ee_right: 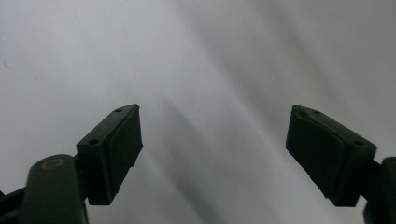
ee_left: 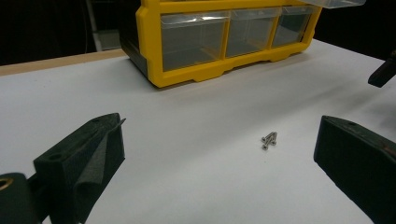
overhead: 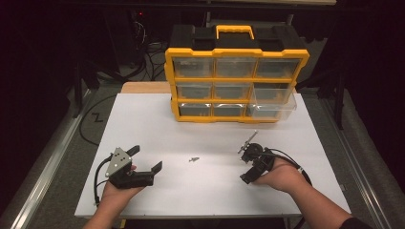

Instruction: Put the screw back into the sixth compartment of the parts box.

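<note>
I'm seeing the yellow drawer organizer [overhead: 236,78] standing at the white bench's [overhead: 143,119] far edge. Both my left tool [overhead: 145,159] and right tool [ee_right: 212,154] are gaping apart, gripping nothing. The small screws [ee_left: 269,139] are lying on the bench between them.

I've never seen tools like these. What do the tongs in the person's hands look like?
Both are black. The left tongs carry a grey three-cornered plate with small holes on top. Each has two blocky jaws with flat pads. A black cable loops from each one. No sleeves cover the forearms.
</note>
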`<state>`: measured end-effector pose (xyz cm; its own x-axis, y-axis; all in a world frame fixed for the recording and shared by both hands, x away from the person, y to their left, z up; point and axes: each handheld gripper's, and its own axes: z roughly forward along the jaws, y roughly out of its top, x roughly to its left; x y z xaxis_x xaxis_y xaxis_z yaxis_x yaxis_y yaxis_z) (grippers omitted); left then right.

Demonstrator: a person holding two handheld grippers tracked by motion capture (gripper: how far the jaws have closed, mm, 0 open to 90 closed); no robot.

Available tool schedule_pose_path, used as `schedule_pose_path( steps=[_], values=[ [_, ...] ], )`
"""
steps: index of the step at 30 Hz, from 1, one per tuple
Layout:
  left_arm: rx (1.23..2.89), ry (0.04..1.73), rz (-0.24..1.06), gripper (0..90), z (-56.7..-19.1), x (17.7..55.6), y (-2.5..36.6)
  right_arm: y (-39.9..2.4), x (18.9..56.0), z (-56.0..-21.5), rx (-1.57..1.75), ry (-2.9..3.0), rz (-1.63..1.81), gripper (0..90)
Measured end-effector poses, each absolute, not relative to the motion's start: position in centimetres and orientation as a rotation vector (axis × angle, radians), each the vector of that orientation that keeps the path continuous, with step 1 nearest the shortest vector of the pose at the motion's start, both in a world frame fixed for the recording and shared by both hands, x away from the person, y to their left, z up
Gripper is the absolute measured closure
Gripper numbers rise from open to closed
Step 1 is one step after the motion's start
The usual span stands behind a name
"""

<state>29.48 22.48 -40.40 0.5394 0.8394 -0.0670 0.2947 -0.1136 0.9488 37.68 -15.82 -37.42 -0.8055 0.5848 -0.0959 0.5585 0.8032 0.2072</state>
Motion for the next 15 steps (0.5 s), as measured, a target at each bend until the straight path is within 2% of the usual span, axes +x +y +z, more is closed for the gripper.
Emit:
schedule_pose_path(
  steps=[15],
  values=[
    [1.669,0.964,0.607,2.4,-40.4,29.4,22.5,-11.5,38.1,-36.7,0.701,2.877,0.36,40.2]
  ],
)
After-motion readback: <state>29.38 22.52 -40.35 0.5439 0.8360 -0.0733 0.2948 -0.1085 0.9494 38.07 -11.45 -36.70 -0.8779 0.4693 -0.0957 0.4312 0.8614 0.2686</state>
